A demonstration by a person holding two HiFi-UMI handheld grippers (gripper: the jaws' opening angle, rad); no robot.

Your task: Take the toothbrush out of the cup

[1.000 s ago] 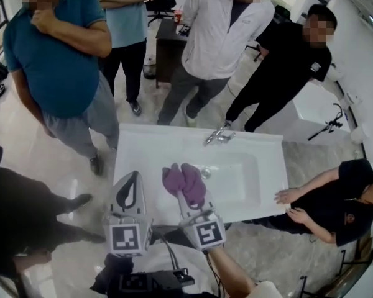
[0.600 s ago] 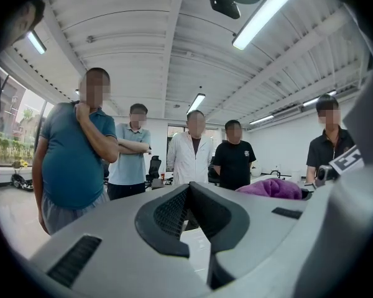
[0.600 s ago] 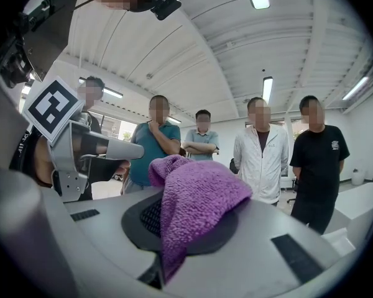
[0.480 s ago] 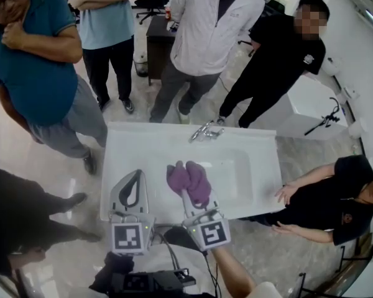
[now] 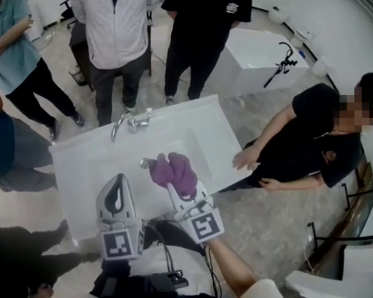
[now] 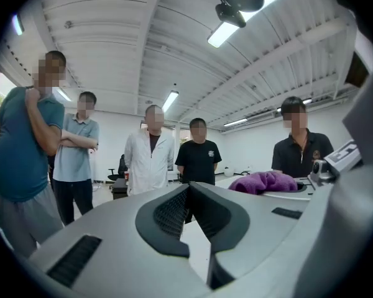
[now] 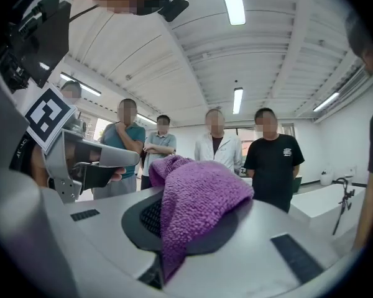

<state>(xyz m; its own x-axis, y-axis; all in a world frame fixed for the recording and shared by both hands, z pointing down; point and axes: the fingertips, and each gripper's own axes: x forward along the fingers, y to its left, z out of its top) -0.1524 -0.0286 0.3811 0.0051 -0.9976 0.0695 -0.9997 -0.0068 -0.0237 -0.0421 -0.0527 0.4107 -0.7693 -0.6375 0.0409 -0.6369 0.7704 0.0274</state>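
No toothbrush or cup shows in any view. My right gripper (image 5: 173,186) is shut on a purple cloth (image 5: 174,170), which bunches over its jaws above the white washbasin (image 5: 81,160). In the right gripper view the cloth (image 7: 199,197) drapes over the closed tips of that gripper (image 7: 177,205) and hides them. My left gripper (image 5: 118,180) hangs beside it on the left, shut, with nothing between its jaws. The left gripper view shows that gripper (image 6: 188,189) with its tips meeting, and the cloth (image 6: 267,182) off to the right.
A chrome tap (image 5: 127,123) stands at the basin's far edge and a drain (image 5: 145,162) lies by the cloth. Several people stand around. One at the right rests a hand (image 5: 245,159) on the basin's corner. A white fixture (image 5: 255,54) stands behind.
Both grippers have swung sideways together, the cloth still in the right one. The view has turned: the basin now sits tilted and further left, and the seated person is closer to centre.
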